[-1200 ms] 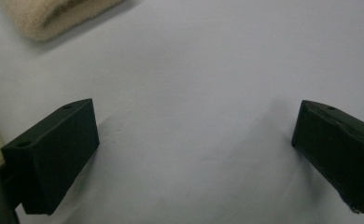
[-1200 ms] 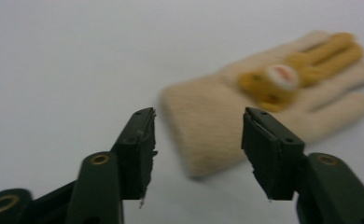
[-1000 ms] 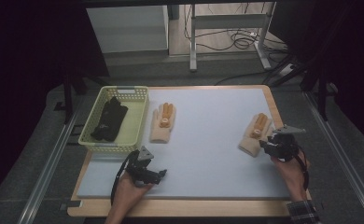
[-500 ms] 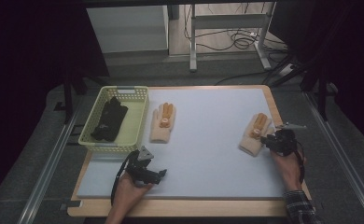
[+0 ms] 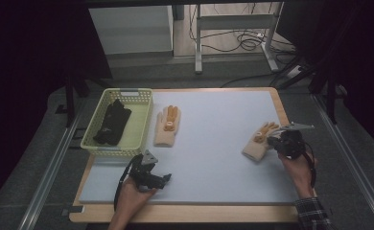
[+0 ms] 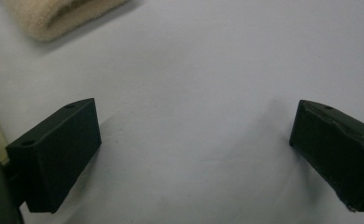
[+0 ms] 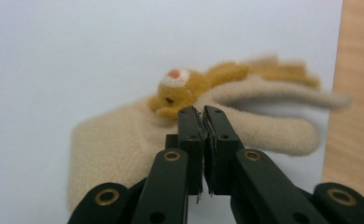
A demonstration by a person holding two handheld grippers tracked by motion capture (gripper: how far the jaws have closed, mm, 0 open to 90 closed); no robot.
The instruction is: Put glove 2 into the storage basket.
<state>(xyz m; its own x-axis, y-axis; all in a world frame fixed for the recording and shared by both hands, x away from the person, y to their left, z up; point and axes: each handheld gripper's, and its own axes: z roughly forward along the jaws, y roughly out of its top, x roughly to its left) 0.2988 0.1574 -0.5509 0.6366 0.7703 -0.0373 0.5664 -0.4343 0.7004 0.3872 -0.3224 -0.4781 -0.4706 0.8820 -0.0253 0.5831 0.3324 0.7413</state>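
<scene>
A beige glove with an orange bear face [image 5: 253, 148] lies at the right of the pale blue mat [image 5: 214, 158]. My right gripper [image 5: 272, 141] is at its right edge. In the right gripper view the jaws have just been closing and stand together, the right gripper [image 7: 203, 113] pinching the beige glove [image 7: 119, 140] just below the bear face. A matching glove [image 5: 167, 127] lies flat beside the basket. My left gripper [image 5: 166, 178] rests near the mat's front left. In its own view the left gripper [image 6: 194, 154] stands open over bare mat, the glove cuff [image 6: 54, 14] far ahead.
A yellow-green basket [image 5: 142, 96] at the back left holds black gloves [image 5: 112, 122]. The mat sits on a wooden board whose edge [image 7: 353, 93] runs just right of the pinched glove. Dark floor, cables and a metal stand lie behind the table.
My right gripper has moved onto the right glove's edge and its jaws have closed on the fabric. The glove has bunched and shifted slightly left. The left hand has stayed still.
</scene>
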